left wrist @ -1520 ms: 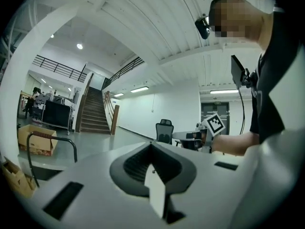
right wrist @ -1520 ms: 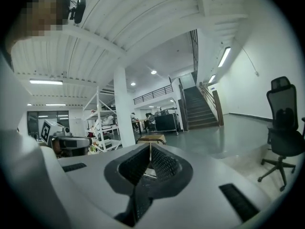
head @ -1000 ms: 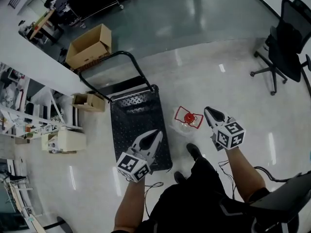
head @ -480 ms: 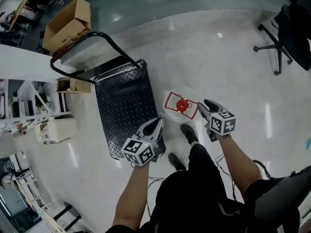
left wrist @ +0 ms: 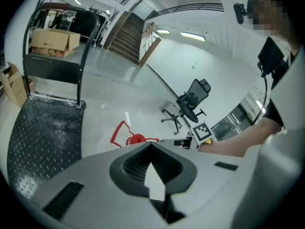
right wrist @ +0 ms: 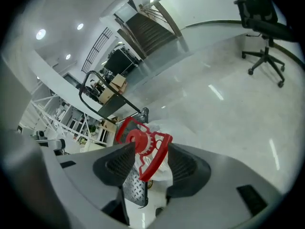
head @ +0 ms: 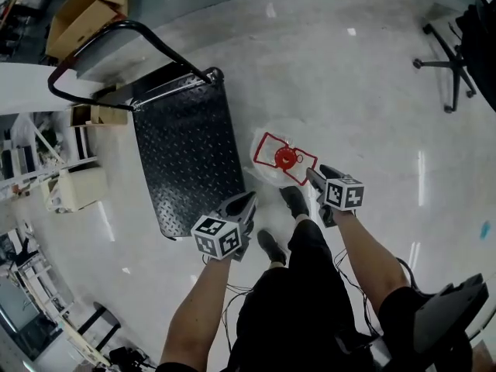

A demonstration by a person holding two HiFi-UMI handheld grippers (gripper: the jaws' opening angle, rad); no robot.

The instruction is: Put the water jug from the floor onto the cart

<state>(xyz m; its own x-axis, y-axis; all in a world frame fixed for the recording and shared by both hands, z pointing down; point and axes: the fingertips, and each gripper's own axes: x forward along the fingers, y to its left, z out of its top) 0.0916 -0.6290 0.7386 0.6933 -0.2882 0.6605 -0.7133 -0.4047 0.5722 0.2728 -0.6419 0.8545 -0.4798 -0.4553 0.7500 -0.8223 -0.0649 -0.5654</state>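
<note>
Water jug (head: 273, 169) stands on the floor (head: 356, 91) just beside the cart (head: 182, 161). Reaching step: the right gripper (head: 316, 173), jaws just opening, frames its red handle (right wrist: 159, 154) without pinching. The left gripper (head: 248, 200) is closed and empty. Next: clamp the handle, then lift.

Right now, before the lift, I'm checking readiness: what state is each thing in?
water jug: upright on the floor beside the cart, red cap on.
cart: handle up, jug not on it.
left gripper: jaws shut, nothing held.
right gripper: jaws just been opening, wide apart at the jug's handle, no grip yet.
</note>
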